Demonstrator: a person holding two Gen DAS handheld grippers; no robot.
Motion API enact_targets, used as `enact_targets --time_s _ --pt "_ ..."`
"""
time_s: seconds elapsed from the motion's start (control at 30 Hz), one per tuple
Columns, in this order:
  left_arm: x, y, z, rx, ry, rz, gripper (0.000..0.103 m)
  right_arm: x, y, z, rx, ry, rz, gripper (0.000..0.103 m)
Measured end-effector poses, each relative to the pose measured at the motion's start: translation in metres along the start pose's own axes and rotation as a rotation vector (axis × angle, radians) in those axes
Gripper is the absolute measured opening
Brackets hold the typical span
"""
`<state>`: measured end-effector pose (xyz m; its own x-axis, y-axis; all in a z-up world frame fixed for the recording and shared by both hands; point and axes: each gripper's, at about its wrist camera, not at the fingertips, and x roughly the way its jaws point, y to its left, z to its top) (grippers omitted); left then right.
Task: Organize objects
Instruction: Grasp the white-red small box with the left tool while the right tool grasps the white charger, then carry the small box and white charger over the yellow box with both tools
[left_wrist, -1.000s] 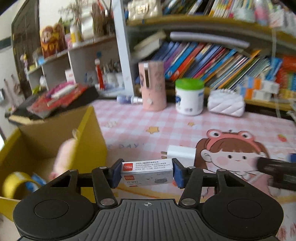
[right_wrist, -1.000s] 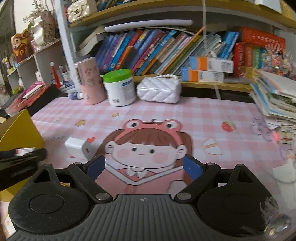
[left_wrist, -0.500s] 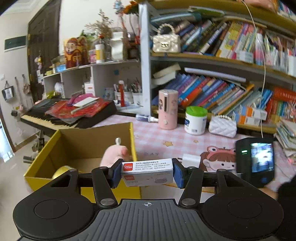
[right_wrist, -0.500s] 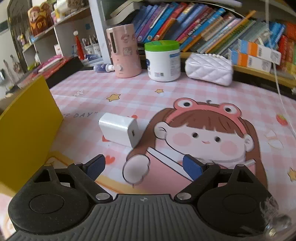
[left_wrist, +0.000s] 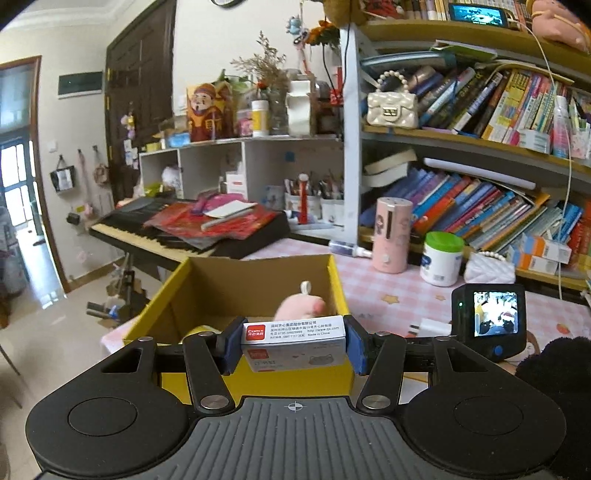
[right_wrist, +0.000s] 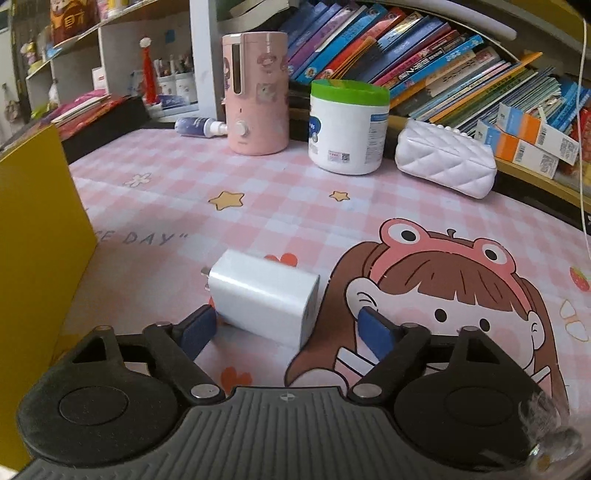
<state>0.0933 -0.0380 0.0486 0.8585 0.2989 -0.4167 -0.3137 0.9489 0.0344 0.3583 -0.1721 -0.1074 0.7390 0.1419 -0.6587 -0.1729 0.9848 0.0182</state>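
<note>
Between the right gripper's (right_wrist: 286, 328) closing jaws lies the white charger (right_wrist: 264, 297), untouched.

A pink cylinder (right_wrist: 257, 92) stands at the upper middle of the right wrist view, with a green-lidded white jar (right_wrist: 347, 127) just right of it and a quilted white purse (right_wrist: 445, 162) further right. Slanted books (right_wrist: 424, 62) fill the shelf behind. In the left wrist view, a keyboard (left_wrist: 155, 230) sits left of centre under red papers (left_wrist: 207, 221).
</note>
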Motion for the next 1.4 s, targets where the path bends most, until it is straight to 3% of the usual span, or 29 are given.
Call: enact_targets --time_s 0.1,0.43,0.73,1.03,1.4 --pt "-0.001 0.004 0.0 -0.001 -0.005 0.005 0.053 0.0 0.005 0.002 -0.005 -0.016 0.015 0.053" --pt "0.004 0.015 -0.003 -0.034 -0.011 -0.047 0.053 -0.039 -0.007 -0.011 0.0 0.01 0.072 0.053" --pt "0.019 0.02 -0.013 -0.044 0.0 -0.169 0.053 -0.132 -0.021 -0.005 0.058 -0.012 0.141 0.053" --pt "0.021 0.053 -0.019 -0.074 0.019 -0.207 0.053 -0.206 0.017 -0.021 0.03 -0.061 0.169 0.053" --pt "0.014 0.108 -0.028 -0.092 0.066 -0.192 0.053 -0.241 0.079 -0.049 -0.052 -0.083 0.163 0.053"
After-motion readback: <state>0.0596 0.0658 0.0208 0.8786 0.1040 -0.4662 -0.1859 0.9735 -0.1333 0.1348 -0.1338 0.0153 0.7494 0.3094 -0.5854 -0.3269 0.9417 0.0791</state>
